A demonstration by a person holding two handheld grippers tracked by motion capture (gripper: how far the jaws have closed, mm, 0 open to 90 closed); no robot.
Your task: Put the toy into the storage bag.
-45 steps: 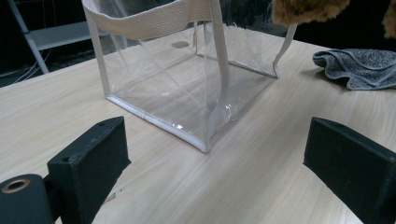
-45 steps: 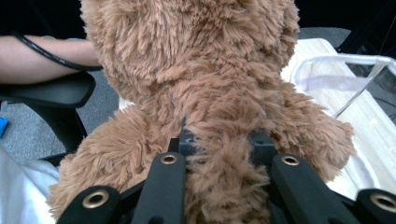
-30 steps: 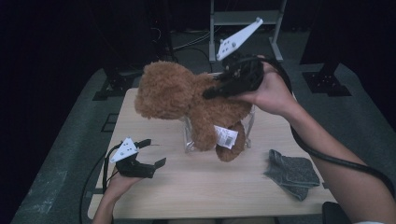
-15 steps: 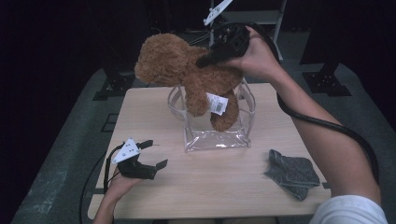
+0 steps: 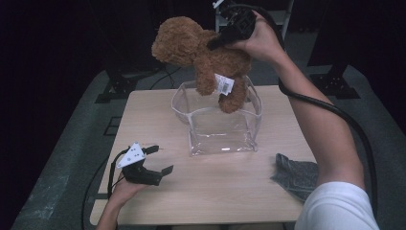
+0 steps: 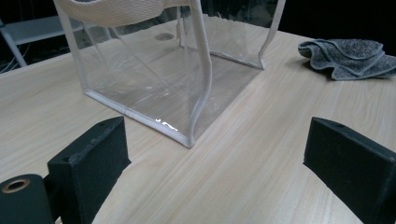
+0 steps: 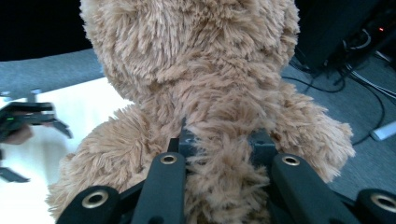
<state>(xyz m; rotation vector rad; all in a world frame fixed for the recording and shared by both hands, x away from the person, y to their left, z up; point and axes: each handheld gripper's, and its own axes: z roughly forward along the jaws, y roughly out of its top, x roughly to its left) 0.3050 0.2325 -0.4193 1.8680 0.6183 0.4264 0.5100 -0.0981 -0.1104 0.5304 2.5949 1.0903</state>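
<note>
Right gripper (image 5: pixel 218 43) pinches the brown teddy bear (image 5: pixel 206 57) by its furry back and holds it up in the air above the clear bag (image 5: pixel 220 122), with one bear leg hanging down to the bag's open top. Left gripper (image 5: pixel 155 160) sits low on the wooden table (image 5: pixel 230 191) with its jaws spread wide and nothing in them, near the bag. A gray cloth (image 5: pixel 297 175) lies on the table beside the bag.
</note>
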